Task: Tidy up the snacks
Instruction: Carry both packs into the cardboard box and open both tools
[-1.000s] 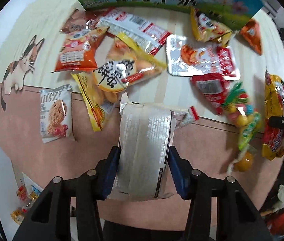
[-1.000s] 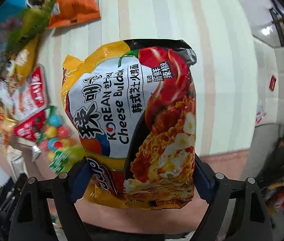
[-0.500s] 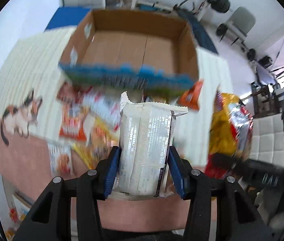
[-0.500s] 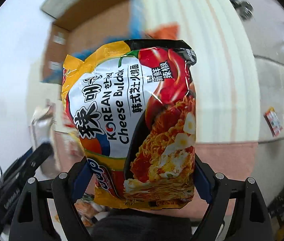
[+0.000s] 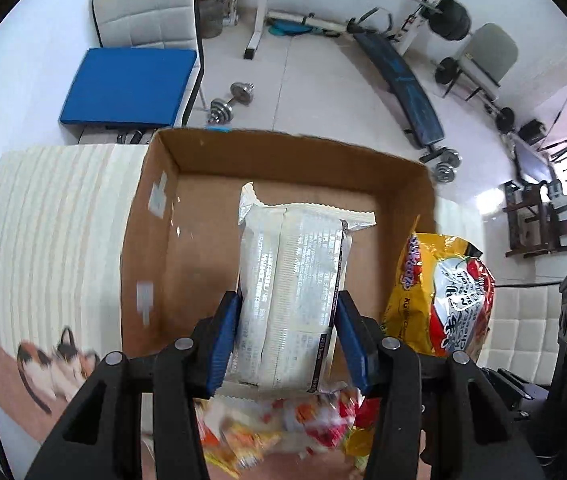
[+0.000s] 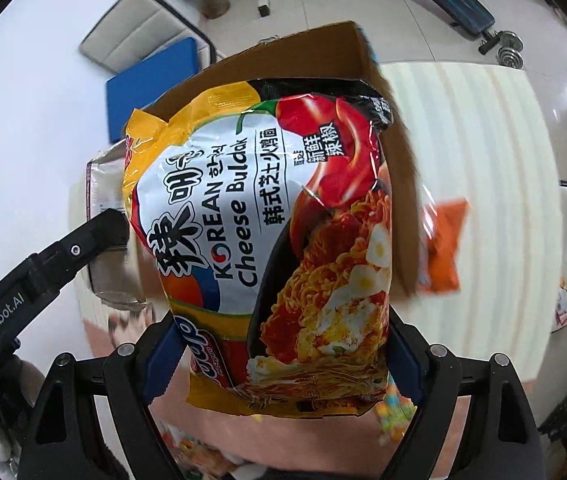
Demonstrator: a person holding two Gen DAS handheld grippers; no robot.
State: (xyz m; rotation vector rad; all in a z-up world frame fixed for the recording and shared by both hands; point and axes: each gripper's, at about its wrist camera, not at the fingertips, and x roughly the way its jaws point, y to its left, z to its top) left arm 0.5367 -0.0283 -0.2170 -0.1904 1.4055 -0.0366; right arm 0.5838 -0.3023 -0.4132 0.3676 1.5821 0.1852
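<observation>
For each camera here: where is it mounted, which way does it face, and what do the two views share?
Left wrist: on the left gripper, facing steeply down into the cardboard box; its fingers clamp a white packet.
Right wrist: on the right gripper, facing down; a noodle bag fills it.
Shared: box, both packets, striped table.

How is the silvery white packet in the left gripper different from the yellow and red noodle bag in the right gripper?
The silvery white snack packet is pale, showing small grey print; the yellow and red noodle bag is bright, with a noodle picture and big lettering. The packet is narrower, so the left gripper stands less wide than the right gripper. Both are clamped between blue pads, above the brown cardboard box.
</observation>
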